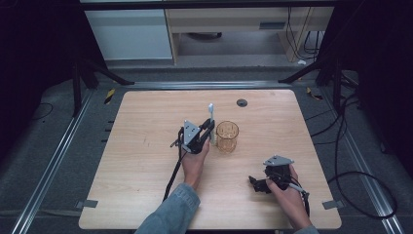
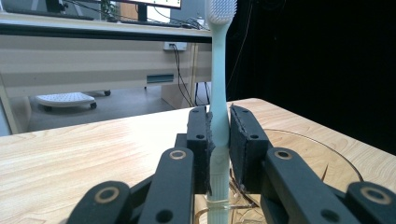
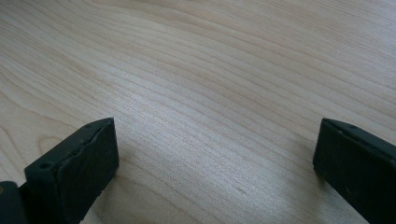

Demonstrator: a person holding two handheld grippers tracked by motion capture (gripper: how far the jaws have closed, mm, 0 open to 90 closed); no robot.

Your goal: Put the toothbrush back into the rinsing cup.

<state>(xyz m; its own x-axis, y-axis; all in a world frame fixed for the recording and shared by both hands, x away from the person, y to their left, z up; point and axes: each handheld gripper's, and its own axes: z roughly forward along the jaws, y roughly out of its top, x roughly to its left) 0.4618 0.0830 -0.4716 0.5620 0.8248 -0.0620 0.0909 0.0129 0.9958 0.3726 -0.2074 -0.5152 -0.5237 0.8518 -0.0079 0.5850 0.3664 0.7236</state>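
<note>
While the left gripper (image 2: 219, 140) clamps an upright toothbrush (image 2: 218, 70) just at nine o'clock of the cup (image 1: 227, 136) mid-table, the placing step seems in hand, calling next for a shift over the rim and release; the right gripper (image 3: 215, 154) rests wide open, empty, at five o'clock.
</note>
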